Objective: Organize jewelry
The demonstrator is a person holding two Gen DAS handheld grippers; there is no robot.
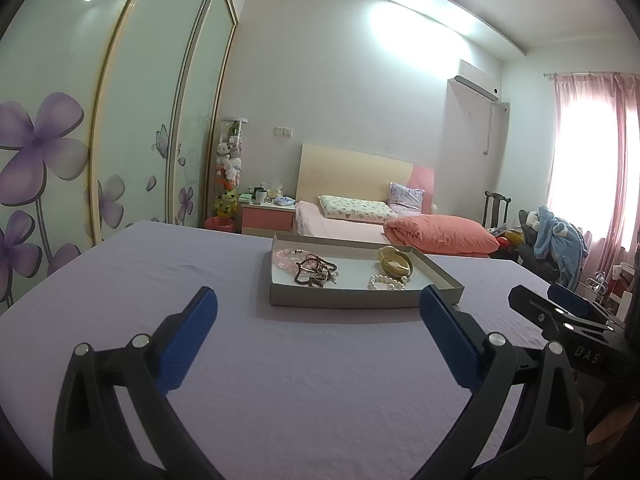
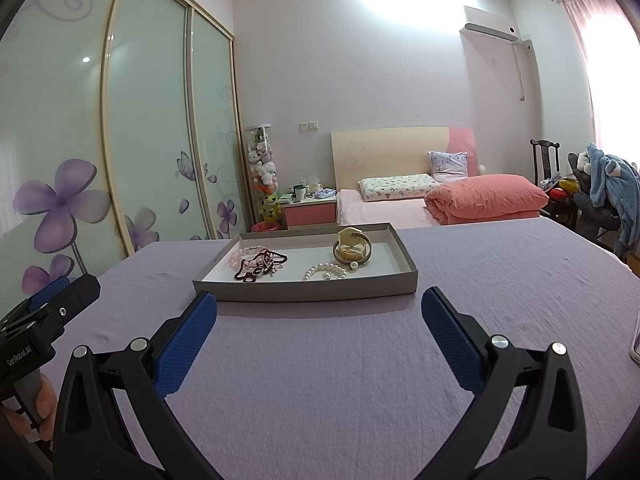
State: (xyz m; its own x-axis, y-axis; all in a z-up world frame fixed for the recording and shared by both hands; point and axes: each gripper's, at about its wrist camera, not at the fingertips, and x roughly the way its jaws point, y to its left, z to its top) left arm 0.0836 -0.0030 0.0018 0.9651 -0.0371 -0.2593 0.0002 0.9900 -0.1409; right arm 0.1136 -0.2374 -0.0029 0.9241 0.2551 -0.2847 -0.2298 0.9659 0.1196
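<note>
Left wrist: fingers point(image 1: 208, 308) apart, short of tray point(image 1: 360, 300) edge.

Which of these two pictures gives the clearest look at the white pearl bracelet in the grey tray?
The right wrist view: the white pearl bracelet lies fully visible there. In the left wrist view the bracelet sits just beyond the left gripper's blue fingertip.

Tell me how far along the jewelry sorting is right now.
Barely started, by the look of it. Done: every piece sits in the gray tray, the pearl bracelet and yellow bangle lying apart. In hand: nothing; the left gripper and right gripper are both open, short of the tray. Left: the dark beads and pink beads lie tangled together.
</note>
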